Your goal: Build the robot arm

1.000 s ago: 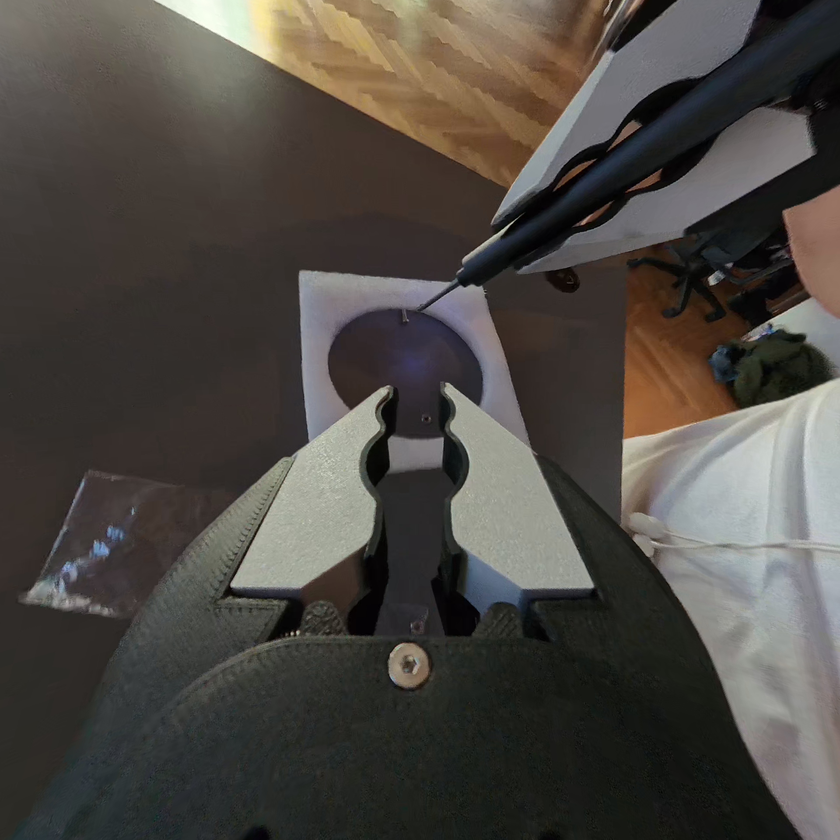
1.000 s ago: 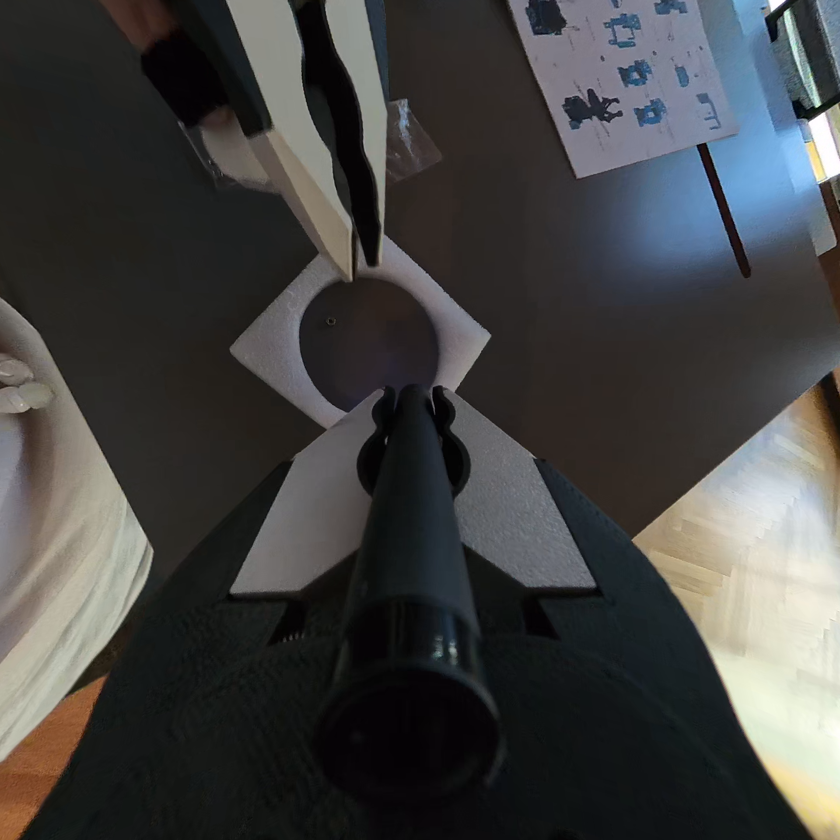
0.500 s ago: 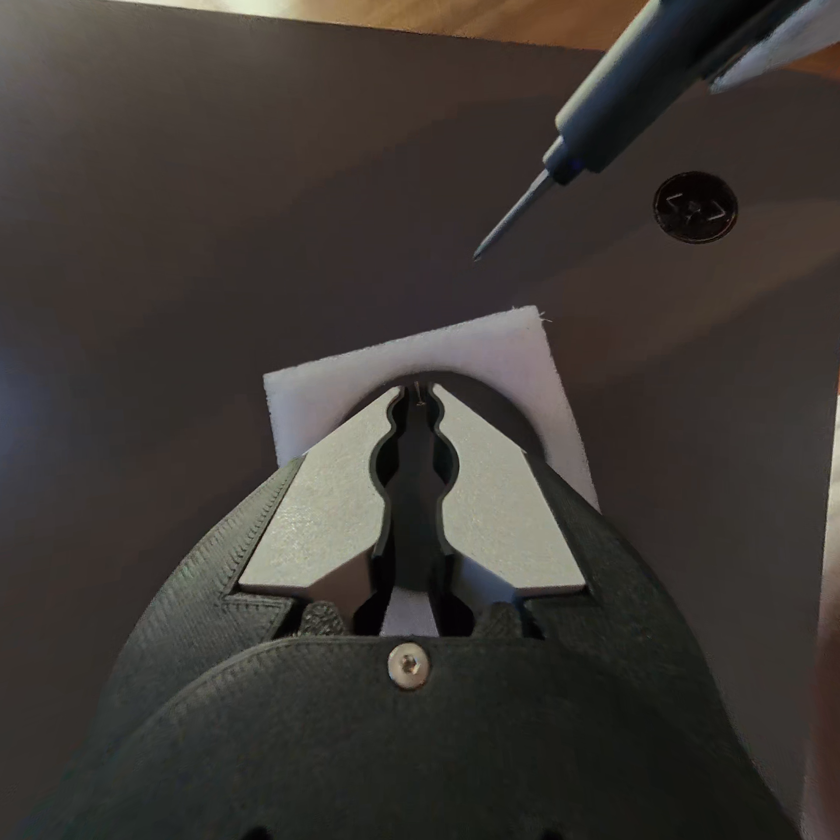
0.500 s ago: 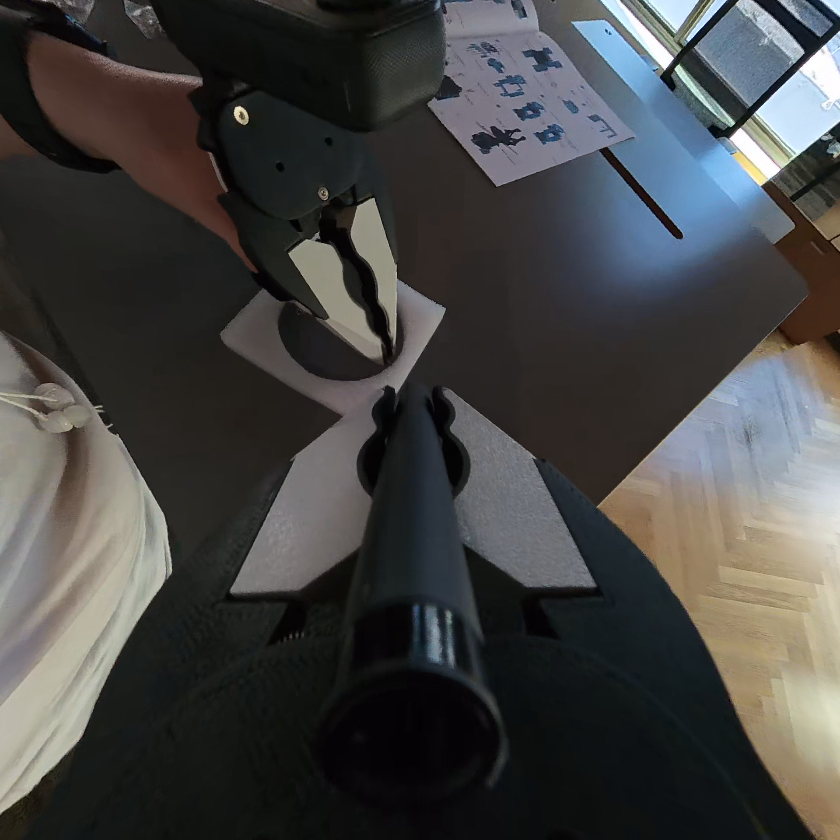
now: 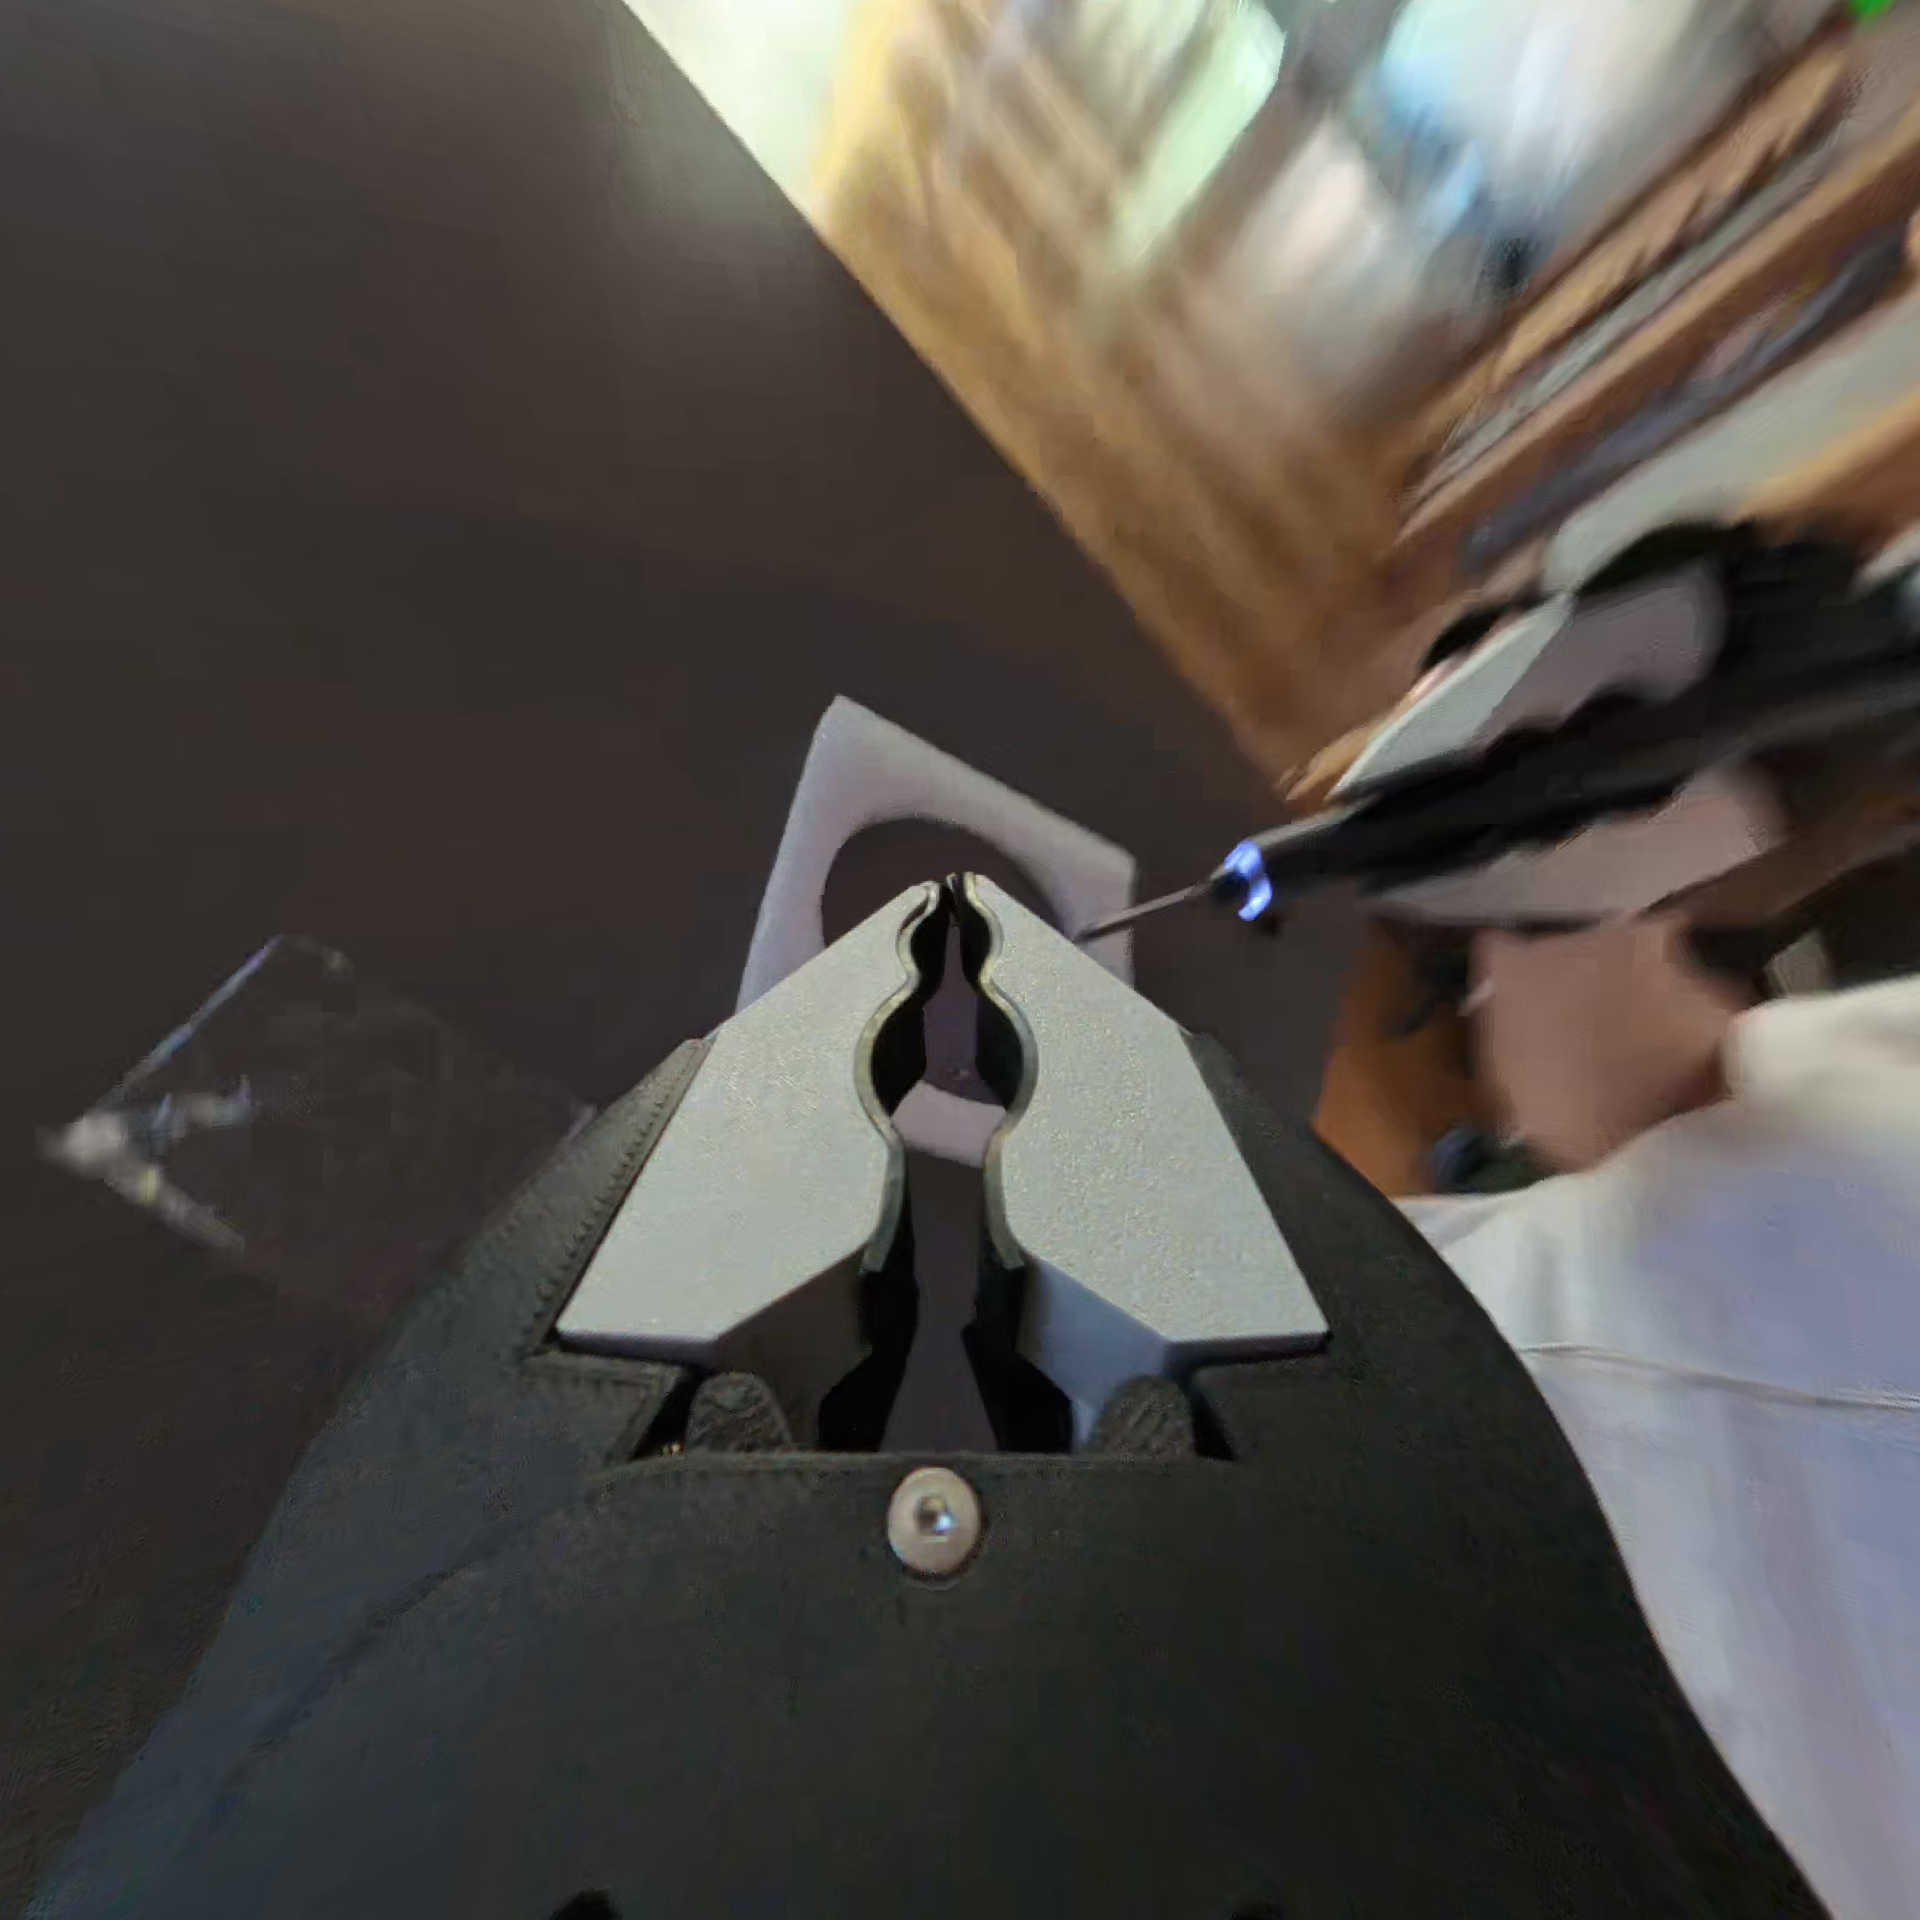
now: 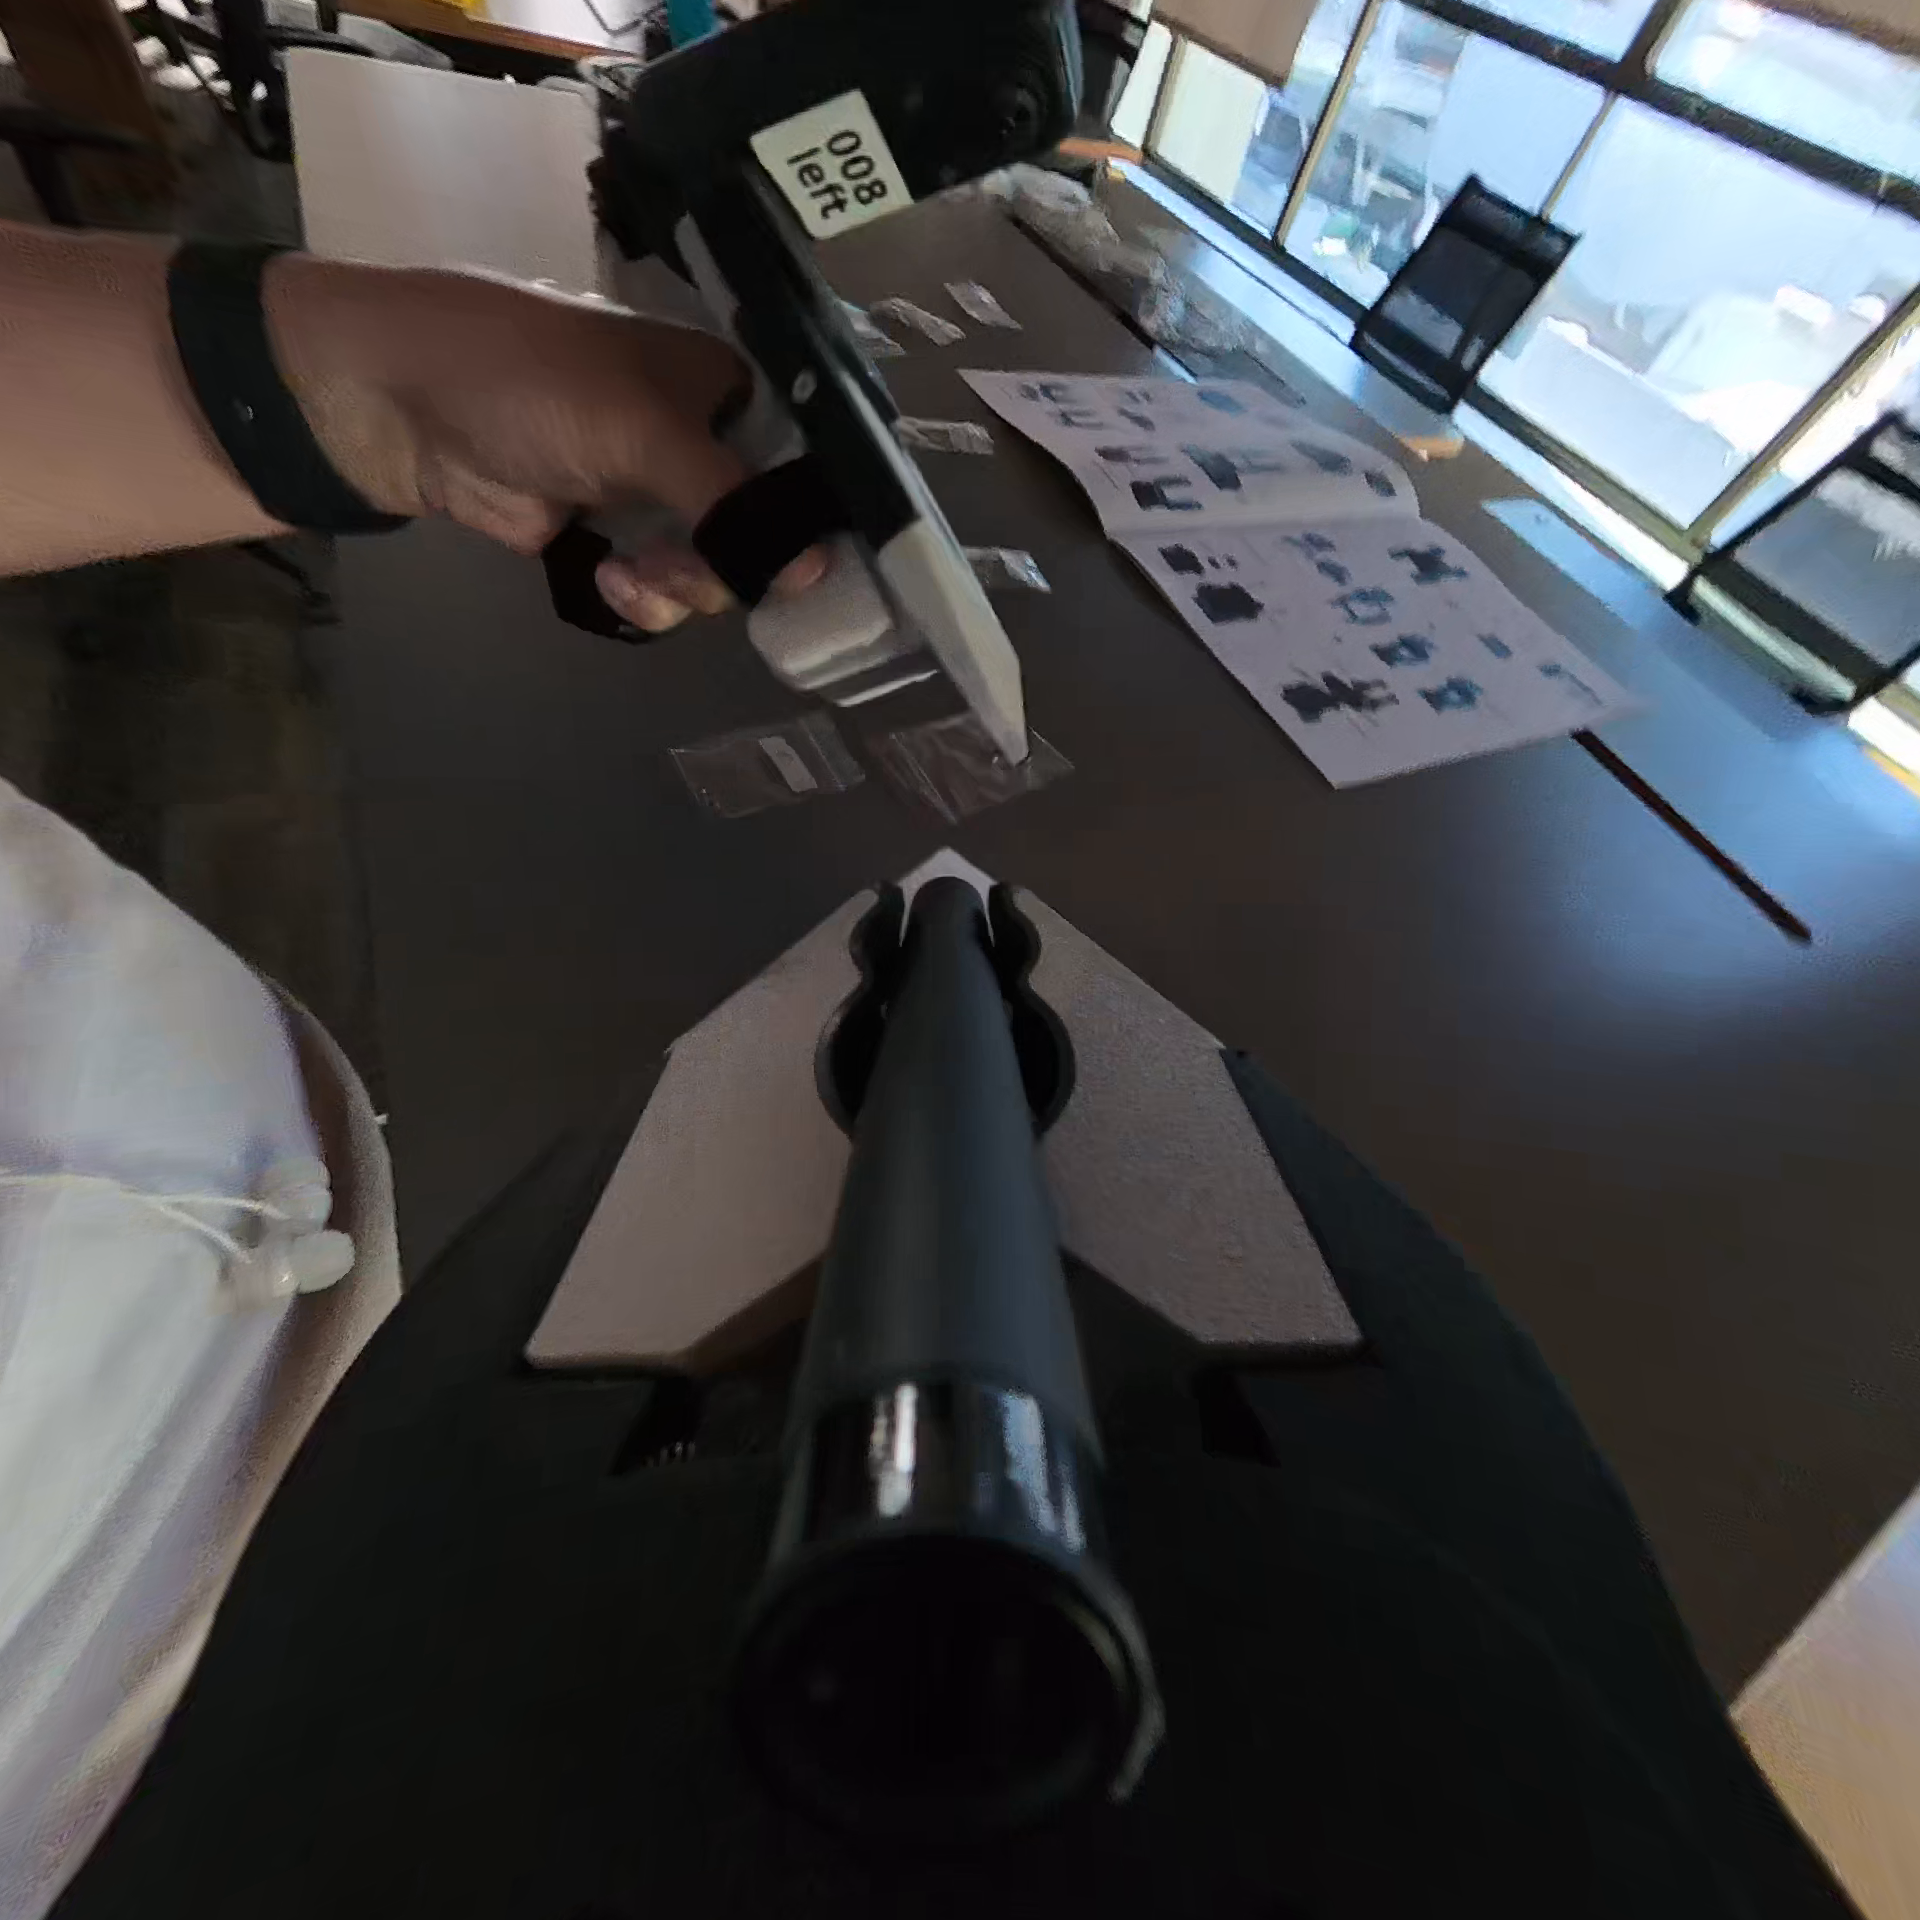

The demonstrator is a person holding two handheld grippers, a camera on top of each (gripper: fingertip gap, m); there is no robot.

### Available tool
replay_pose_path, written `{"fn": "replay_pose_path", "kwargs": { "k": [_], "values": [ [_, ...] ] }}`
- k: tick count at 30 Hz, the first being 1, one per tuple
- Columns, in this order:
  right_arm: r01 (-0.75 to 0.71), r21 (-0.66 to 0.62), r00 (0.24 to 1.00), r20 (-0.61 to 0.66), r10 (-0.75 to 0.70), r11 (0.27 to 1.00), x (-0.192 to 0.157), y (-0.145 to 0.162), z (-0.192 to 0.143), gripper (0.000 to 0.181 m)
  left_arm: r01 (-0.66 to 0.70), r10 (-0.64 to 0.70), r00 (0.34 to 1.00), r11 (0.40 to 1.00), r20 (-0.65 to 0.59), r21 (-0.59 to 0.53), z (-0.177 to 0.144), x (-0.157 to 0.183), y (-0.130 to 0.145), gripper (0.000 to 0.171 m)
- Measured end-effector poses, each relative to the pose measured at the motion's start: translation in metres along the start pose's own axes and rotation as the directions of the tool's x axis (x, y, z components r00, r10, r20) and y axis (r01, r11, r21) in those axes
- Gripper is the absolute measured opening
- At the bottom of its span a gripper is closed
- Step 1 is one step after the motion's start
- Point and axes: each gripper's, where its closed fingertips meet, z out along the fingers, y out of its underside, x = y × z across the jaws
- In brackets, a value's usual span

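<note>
My left gripper (image 5: pixel 954 896): tips pressed together, contents untellable, now lifted off the foam square (image 5: pixel 883 769). My right gripper (image 6: pixel 943 896): clamps the screwdriver (image 6: pixel 935 1143) beside the foam's edge.

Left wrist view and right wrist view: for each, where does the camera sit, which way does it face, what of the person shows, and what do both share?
Left wrist view: on the left tool, facing down its shut fingers at a white foam square on the dark table; shirt at right.
Right wrist view: on the right tool, shut on a black screwdriver, facing across the table toward windows; the left hand shows.
Shared: table, screwdriver, clear bag, each other's tool.
</note>
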Motion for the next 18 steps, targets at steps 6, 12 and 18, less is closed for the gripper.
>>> {"fn": "replay_pose_path", "kwargs": {
  "k": [6,12,18],
  "values": [
    [0.446,0.032,0.894,0.012,-0.447,0.894,-0.03,-0.008,0.063,0.017,0.524,-0.419,0.844,0.776,-0.335,0.35,-0.099,-0.022,-0.027,0.0],
    [0.865,-0.079,0.492,-0.071,-0.868,0.496,-0.033,-0.005,0.109,0.017,0.743,-0.507,0.665,0.521,-0.549,0.419,-0.147,-0.03,-0.028,0.0],
    [0.936,-0.31,0.215,0.131,-0.968,0.166,-0.022,0.038,0.129,0.017,0.831,-0.564,0.557,0.372,-0.61,0.415,-0.157,-0.036,-0.029,0.0]
  ]
}}
